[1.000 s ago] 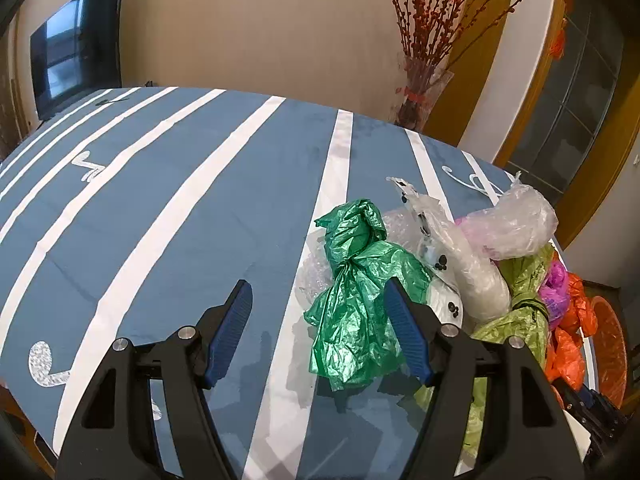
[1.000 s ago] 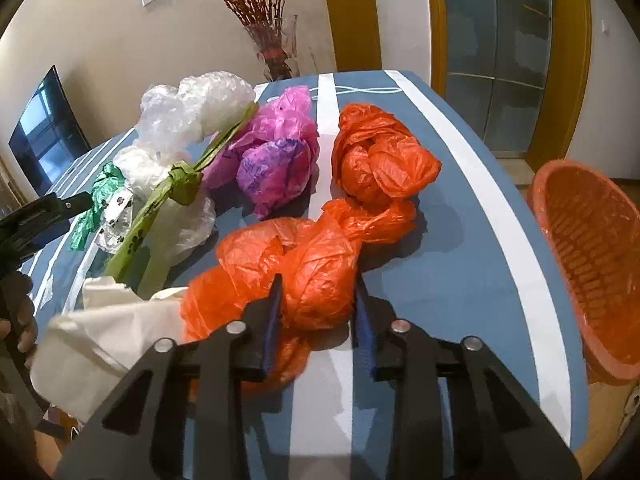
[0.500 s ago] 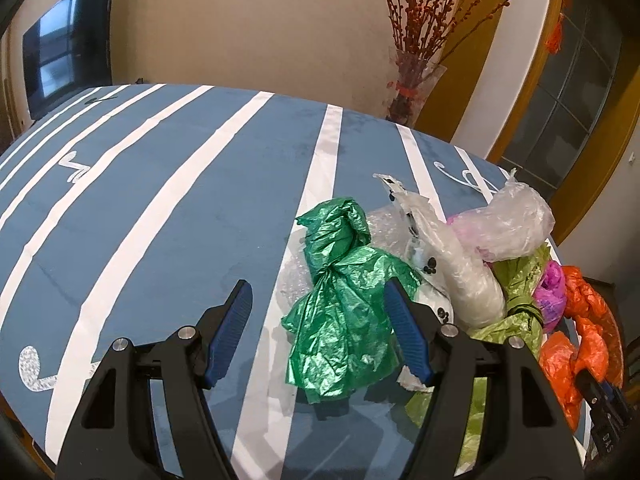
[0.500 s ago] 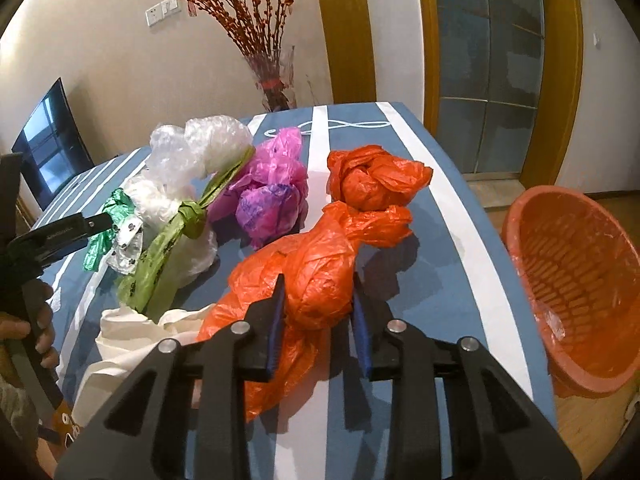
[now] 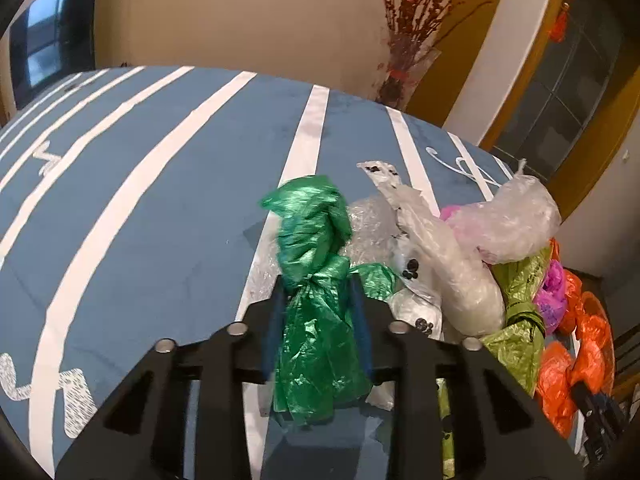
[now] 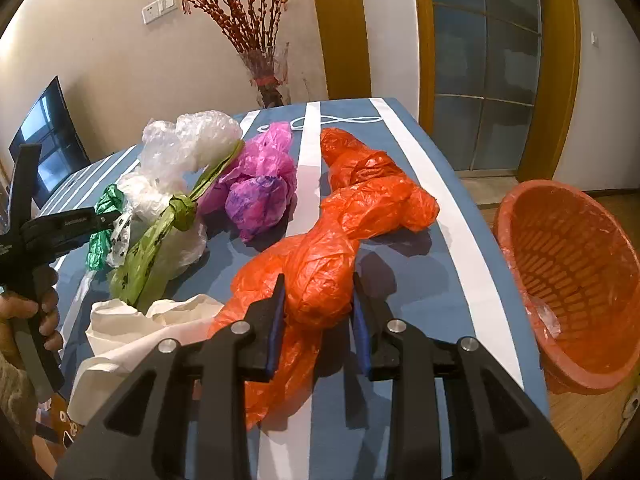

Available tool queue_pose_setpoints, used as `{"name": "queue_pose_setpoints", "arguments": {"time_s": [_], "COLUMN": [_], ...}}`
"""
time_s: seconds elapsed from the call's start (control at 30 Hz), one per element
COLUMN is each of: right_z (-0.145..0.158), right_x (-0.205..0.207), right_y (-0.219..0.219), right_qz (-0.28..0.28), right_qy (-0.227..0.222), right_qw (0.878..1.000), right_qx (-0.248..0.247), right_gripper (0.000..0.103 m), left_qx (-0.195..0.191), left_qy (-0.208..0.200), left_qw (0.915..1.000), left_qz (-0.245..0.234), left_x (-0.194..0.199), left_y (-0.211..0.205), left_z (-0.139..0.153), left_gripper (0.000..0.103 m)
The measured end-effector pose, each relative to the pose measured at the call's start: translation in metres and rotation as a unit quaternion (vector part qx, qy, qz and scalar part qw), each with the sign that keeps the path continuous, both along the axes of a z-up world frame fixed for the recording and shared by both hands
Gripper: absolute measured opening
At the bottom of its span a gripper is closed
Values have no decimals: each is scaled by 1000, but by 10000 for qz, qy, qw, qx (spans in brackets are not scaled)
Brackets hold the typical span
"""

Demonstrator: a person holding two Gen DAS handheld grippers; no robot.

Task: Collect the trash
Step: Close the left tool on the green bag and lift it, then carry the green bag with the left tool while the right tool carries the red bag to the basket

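My left gripper is shut on a knotted green plastic bag, pinching it just below the knot. The same bag and the left gripper show at the left of the right wrist view. My right gripper is shut on an orange plastic bag and holds it above the blue striped table. An orange mesh trash basket with a clear liner stands off the table's right edge.
More bags lie on the table: clear bubble wrap, an olive-green bag, a magenta bag, a second orange bag, a white bag. A vase of red branches stands at the far edge.
My left gripper moved in and shut on the green bag, which was between open fingers before. My right gripper lifted the orange bag up off the table and nearer the basket.
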State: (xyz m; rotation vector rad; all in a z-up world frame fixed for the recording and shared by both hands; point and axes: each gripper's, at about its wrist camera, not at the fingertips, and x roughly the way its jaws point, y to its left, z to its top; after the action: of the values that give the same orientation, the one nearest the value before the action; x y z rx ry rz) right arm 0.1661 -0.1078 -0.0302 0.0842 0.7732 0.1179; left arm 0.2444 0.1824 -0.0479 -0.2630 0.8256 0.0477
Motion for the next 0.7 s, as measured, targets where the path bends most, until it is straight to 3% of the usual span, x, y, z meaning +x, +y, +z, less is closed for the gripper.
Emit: {"name": "queue_pose_setpoints", "arguments": {"time_s": [0.13,0.4,0.7], "right_z": [2,16,38], "right_x": [-1,-7,-20], "right_y": [-1,-5,-17], "right_qz": [-3,-28,-119], "right_qy": [-41,-233,-519], "right_qw": [10000,9997,9986], "right_qx": [11,24,62], "right_gripper": [30,30,30], "left_qx": [56,65,18], "left_qy": [-88,-269,-627], "left_qw": [9999,9996,9978], "left_qz": [6,86,-197], "left_x": [-4,-16,-36], "left_y": [4,9,-11], "left_z": [4,22,57], "left_gripper": [20,20,20]}}
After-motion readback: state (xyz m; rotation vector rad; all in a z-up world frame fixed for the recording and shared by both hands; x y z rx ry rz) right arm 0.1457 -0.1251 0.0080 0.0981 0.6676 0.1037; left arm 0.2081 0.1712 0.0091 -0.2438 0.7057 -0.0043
